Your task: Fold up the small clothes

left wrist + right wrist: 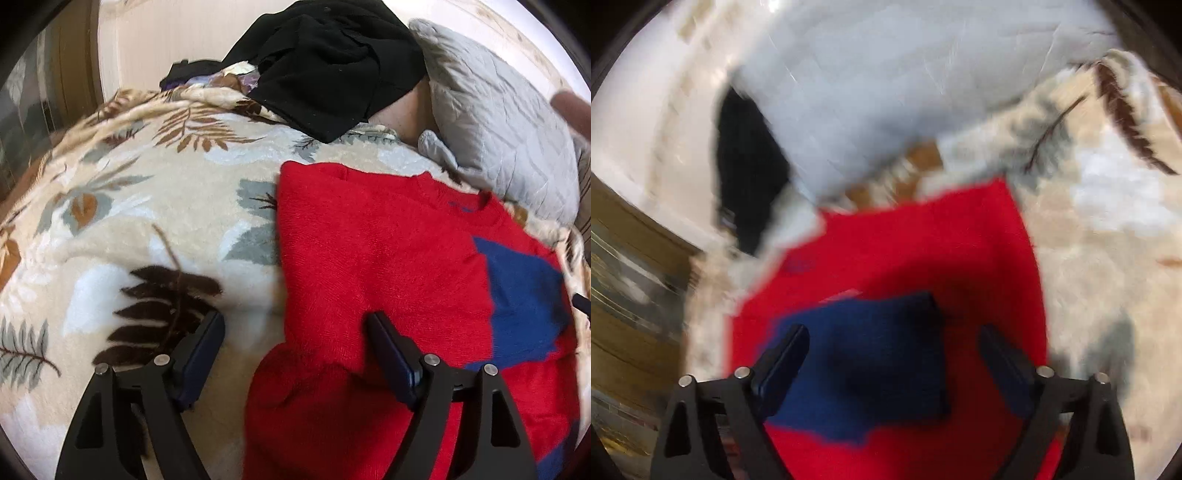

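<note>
A: A red sweater (369, 258) is seen spread on the leaf-patterned blanket (147, 221), just below the grey pillow (498, 122). It looks partly folded: the left edge is straight, and a sleeve is bunched toward the camera.

B: A blue patch (524, 295) is shown on its right half, with the neckline turned toward the pillow. In the right wrist view the sweater (905, 240) is badly blurred.

A: The left gripper (295, 321) is held wide apart and empty, one finger over the blanket, the other over the red knit.

B: The right gripper (894, 336) is likewise spread wide above the blue patch (868, 369), with nothing held.

A: A black garment (325, 66) is heaped beside the pillow, well apart from the sweater.
</note>
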The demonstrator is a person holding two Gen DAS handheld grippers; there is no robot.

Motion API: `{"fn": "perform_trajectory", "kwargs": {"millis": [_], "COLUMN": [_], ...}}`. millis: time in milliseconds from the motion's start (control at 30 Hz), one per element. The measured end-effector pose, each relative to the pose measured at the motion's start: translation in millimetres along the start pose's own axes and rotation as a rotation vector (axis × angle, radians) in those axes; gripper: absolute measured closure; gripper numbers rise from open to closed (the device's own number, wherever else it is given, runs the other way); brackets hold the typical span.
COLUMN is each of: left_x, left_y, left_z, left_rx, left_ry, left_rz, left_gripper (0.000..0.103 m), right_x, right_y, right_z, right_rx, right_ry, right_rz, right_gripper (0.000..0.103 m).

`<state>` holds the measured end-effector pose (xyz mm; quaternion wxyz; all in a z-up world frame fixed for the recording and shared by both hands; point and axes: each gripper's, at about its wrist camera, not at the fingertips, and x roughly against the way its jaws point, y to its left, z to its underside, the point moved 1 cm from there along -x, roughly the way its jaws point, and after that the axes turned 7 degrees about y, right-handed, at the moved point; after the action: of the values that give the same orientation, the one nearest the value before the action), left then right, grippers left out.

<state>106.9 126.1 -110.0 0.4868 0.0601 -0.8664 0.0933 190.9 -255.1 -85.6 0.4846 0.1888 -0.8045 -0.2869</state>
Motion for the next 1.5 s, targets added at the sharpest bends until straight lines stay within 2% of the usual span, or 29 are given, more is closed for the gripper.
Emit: {"fn": "perform_trajectory", "kwargs": {"millis": [67,167,233,300,400,467,567,700,733,767,800,867,900,933,967,1033,1067,1133,1167,1200,1333,1400,1467,1500], "left_x": [21,73,103,122,134,134,136,139,134,134,138,137,135,134,135,135,135,142,150,163,198,185,154,146], "left_y": [7,23,34,40,44,44,39,39,41,41,39,37,38,37,38,43,48,51,51,48,45,48,56,58], "left_z": [8,42,82,123,175,192,206,214,218,218,219,219,220,220,219,220,219,218,218,215,205,204,213,216], "left_rx": [-0.004,-0.007,-0.007,-0.01,-0.004,0.018,0.016,0.021,0.022,0.015,0.004,0.002,0.009,0.01,0.008,0.015,0.027,0.037,0.029,0.018,-0.001,-0.001,0.063,0.079], "left_ry": [0.014,-0.001,0.04,0.092,0.162,0.199,0.22,0.235,0.263,0.264,0.249,0.252,0.255,0.254,0.249,0.244,0.247,0.23,0.212,0.179,0.064,0.093,0.178,0.202], "left_rz": [-0.001,0.11,0.174,0.216,0.247,0.248,0.221,0.246,0.228,0.22,0.225,0.243,0.233,0.214,0.198,0.181,0.208,0.237,0.24,0.248,0.273,0.264,0.248,0.247], "left_gripper": [0.022,0.022,0.021,0.021,0.021,0.021,0.022,0.022,0.024,0.024,0.024,0.026,0.031,0.04,0.047,0.087,0.093,0.095,0.095,0.095,0.095,0.095,0.095,0.093], "right_x": [34,72,91,112,124,125,117,112,110,109,109,109,106,103,104,104,102,101,102,107,132,122,109,108], "right_y": [10,4,-18,-39,-55,-57,-60,-66,-67,-63,-60,-60,-64,-67,-66,-63,-64,-67,-65,-63,-54,-64,-75,-73], "right_z": [25,81,123,169,217,239,253,261,260,259,259,258,259,258,258,258,258,257,256,255,245,245,252,255], "right_rx": [0.042,0.101,0.091,0.025,-0.017,-0.032,-0.053,-0.058,-0.074,-0.063,-0.046,-0.03,-0.041,-0.053,-0.046,-0.011,0.006,0.005,0.004,0.009,0.013,-0.012,-0.039,-0.03], "right_ry": [0.006,0.09,0.151,0.202,0.242,0.27,0.27,0.244,0.235,0.232,0.233,0.239,0.246,0.246,0.243,0.248,0.257,0.27,0.275,0.27,0.212,0.236,0.279,0.277], "right_rz": [0.033,0.042,0.09,0.066,0.025,0.017,-0.01,-0.009,-0.001,0.008,0.014,0.021,0.028,0.034,0.039,0.067,0.094,0.125,0.119,0.113,0.073,0.079,0.095,0.066], "right_gripper": [0.009,0.008,0.009,0.009,0.009,0.009,0.01,0.014,0.02,0.022,0.029,0.032,0.034,0.039,0.04,0.048,0.052,0.082,0.09,0.093,0.093,0.088,0.065,0.044]}}
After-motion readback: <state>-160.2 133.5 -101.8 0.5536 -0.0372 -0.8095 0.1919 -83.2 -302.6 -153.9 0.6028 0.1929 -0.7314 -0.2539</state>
